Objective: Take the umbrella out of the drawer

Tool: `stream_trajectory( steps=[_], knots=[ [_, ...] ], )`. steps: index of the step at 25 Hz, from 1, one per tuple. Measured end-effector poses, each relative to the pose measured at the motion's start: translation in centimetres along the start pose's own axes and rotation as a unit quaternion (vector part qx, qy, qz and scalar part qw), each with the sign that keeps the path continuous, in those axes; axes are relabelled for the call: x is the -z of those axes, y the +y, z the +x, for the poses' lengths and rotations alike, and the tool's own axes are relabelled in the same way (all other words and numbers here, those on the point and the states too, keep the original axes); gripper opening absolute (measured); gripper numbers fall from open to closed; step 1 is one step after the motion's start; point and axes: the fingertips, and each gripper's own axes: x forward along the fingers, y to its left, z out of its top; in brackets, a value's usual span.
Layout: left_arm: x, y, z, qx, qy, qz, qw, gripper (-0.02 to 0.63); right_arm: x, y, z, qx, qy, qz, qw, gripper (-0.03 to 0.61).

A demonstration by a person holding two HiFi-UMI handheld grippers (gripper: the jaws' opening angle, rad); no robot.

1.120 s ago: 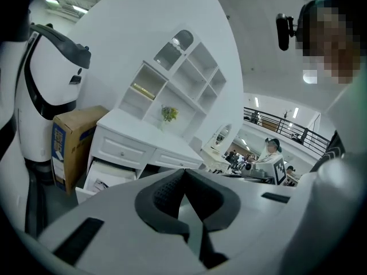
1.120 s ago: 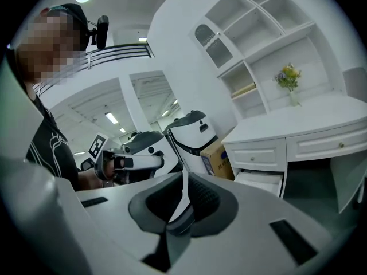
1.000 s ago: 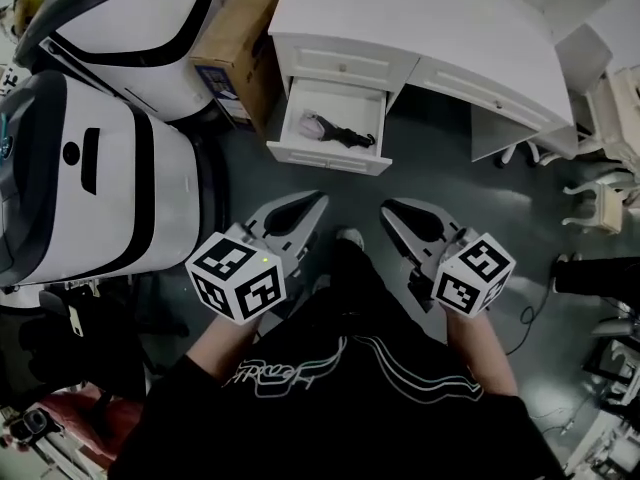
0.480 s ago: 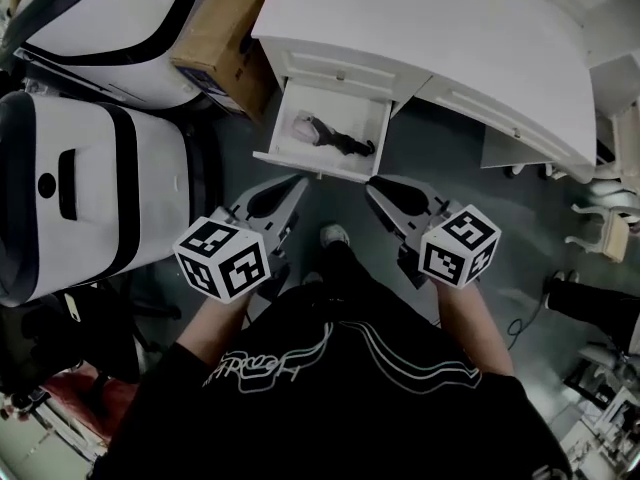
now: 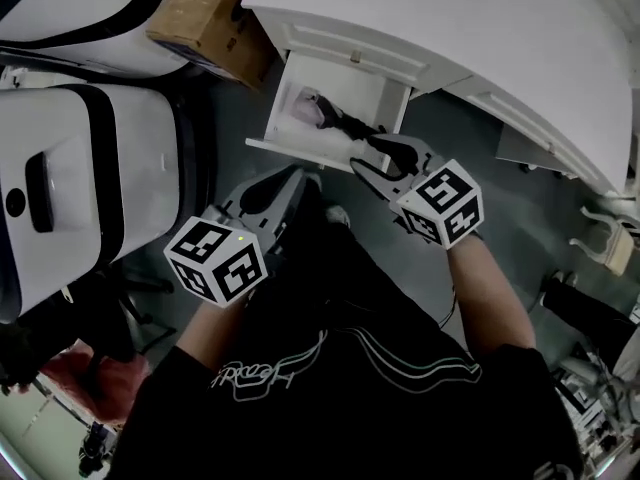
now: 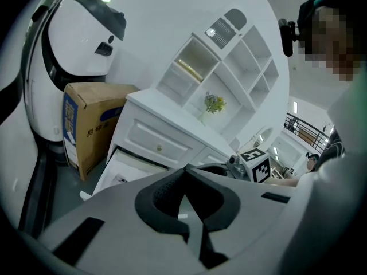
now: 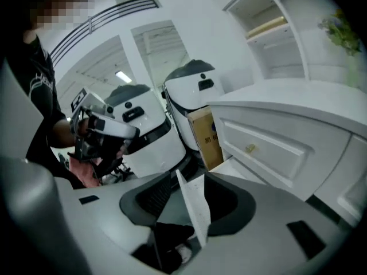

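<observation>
The white drawer [image 5: 300, 149] stands pulled out of the desk [image 5: 450, 28]. A folded black umbrella [image 5: 338, 120] lies inside it beside a pale item. My right gripper [image 5: 368, 154] hangs over the drawer's front right corner, just short of the umbrella. Its jaws are opening, and in the right gripper view [image 7: 189, 176] the thin white drawer wall stands between them with the dark umbrella [image 7: 169, 238] below, untouched by the pads. My left gripper [image 5: 297, 175] is shut and empty, a little before the drawer's front. In the left gripper view [image 6: 184, 169] the drawer [image 6: 123, 168] shows behind its tips.
A cardboard box [image 5: 205, 18] leans left of the desk. Large white machines [image 5: 90, 188] with black bands fill the left side. A closed drawer with a brass knob [image 6: 159, 148] sits above the open one. Chair legs [image 5: 610, 233] stand at the right.
Both grippers have moved forward and down toward the drawer. The right one has come over the drawer's front edge and its jaws have parted; the left one stays shut.
</observation>
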Motion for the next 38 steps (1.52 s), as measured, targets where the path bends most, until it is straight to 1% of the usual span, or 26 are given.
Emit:
stream_trajectory(
  steps=[2,4,7,10,14,21,26,32,38],
  knots=[
    [1.1,2.6,0.9,-0.009,0.01,-0.008,0.9999,0.021,1.5,-1.9,3.2,-0.001,0.036,-0.036,0.999,0.192],
    [2.1,5.5,1.8,-0.017,0.018,-0.018,0.9995,0.021,3.0,-4.3,6.6,0.003,0.065,-0.058,0.996,0.207],
    [3.3,9.8,3.2,-0.032,0.026,-0.046,0.9981,0.021,5.6,-7.7,11.5,0.014,0.104,-0.074,0.992,0.214],
    [4.8,13.0,4.2,-0.038,0.036,-0.077,0.9957,0.021,9.0,-9.8,15.5,0.02,0.151,-0.091,0.984,0.224],
    [6.4,15.9,5.5,-0.037,0.048,-0.093,0.9938,0.021,13.2,-12.3,19.7,0.031,0.208,-0.108,0.972,0.233],
    [8.2,18.6,7.1,-0.029,0.053,-0.118,0.9912,0.021,17.8,-15.4,24.5,0.05,0.275,-0.148,0.949,0.24],
    [9.3,19.8,7.4,-0.026,0.069,-0.109,0.9913,0.021,21.0,-17.0,26.5,0.057,0.318,-0.173,0.93,0.242],
    [10.9,21.2,7.1,-0.032,0.084,-0.116,0.9891,0.021,22.7,-18.5,27.9,0.078,0.334,-0.163,0.925,0.242],
    [11.1,21.8,7.4,-0.036,0.084,-0.119,0.9886,0.021,24.1,-19.1,29.0,0.073,0.349,-0.151,0.922,0.241]
  ],
)
